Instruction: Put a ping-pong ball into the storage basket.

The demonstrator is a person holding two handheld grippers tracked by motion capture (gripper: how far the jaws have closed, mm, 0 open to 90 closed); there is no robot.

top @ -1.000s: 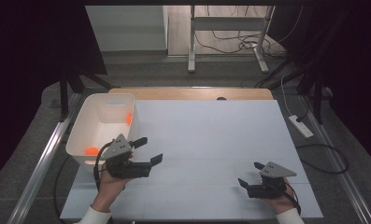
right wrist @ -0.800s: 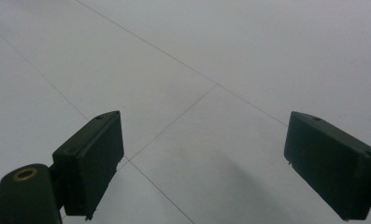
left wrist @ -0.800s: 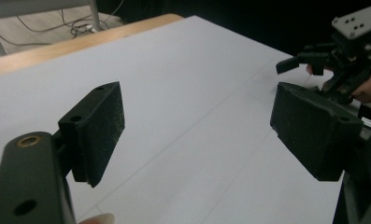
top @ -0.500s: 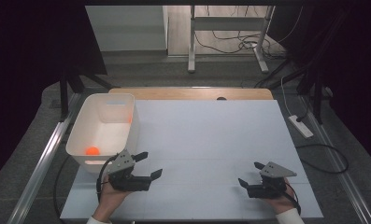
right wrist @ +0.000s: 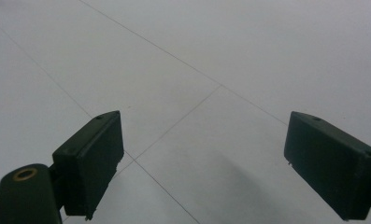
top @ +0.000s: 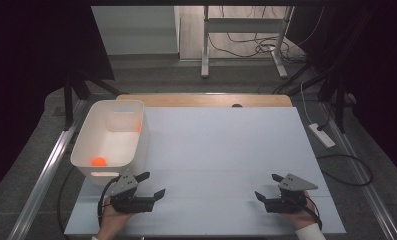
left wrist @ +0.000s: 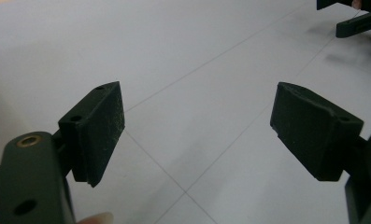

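High view: both grippers' jaws spread wide, holding nothing.

The left tongs [top: 152,186] have drawn back from beside the white bin [top: 131,150] toward the near edge of the desk [top: 221,150], and now sit below the bin's near left corner, jaws spread wide with nothing between them. Inside the bin, the orange ball [top: 99,161] has rolled from the near left part to its near end.

High view looks forward-down over table [top: 226,150]; gripper views skim same tabletop close, low.
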